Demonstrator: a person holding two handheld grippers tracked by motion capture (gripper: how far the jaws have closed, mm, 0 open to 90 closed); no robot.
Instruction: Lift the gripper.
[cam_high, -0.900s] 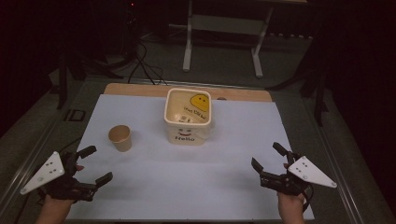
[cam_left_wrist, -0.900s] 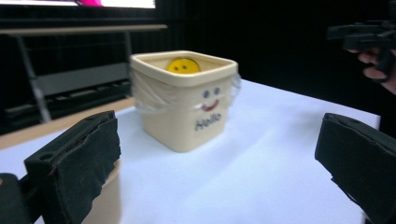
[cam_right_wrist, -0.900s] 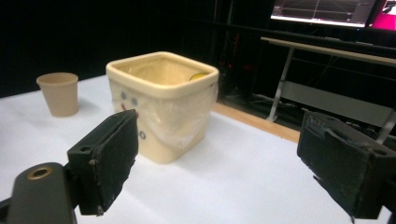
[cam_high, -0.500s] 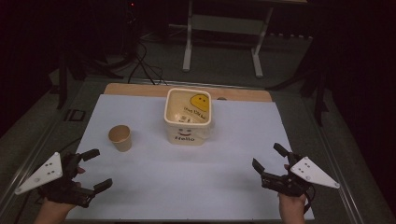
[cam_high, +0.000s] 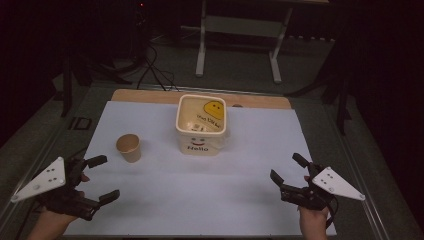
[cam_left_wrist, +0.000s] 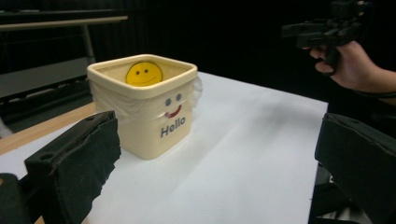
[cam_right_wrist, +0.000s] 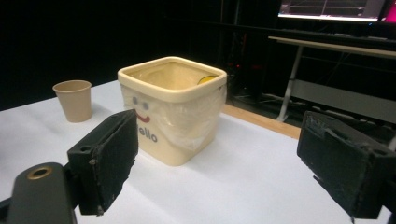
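Observation:
A cream square bin with a smiley face and the word "Hello" stands open-topped at the middle back of the white sheet. A brown paper cup stands upright to its left. My left gripper rests near the front left corner of the sheet, open, with nothing between its jaws. My right gripper is near the front right, also open and holding nothing. The left gripper view looks along the open left gripper toward the bin. The right gripper view has the bin and cup beyond the open right gripper.
The white sheet covers a wooden board whose back edge shows behind the bin. A metal stand and cables lie on the dark floor beyond. In the left gripper view, the other hand's gripper is at the upper right.

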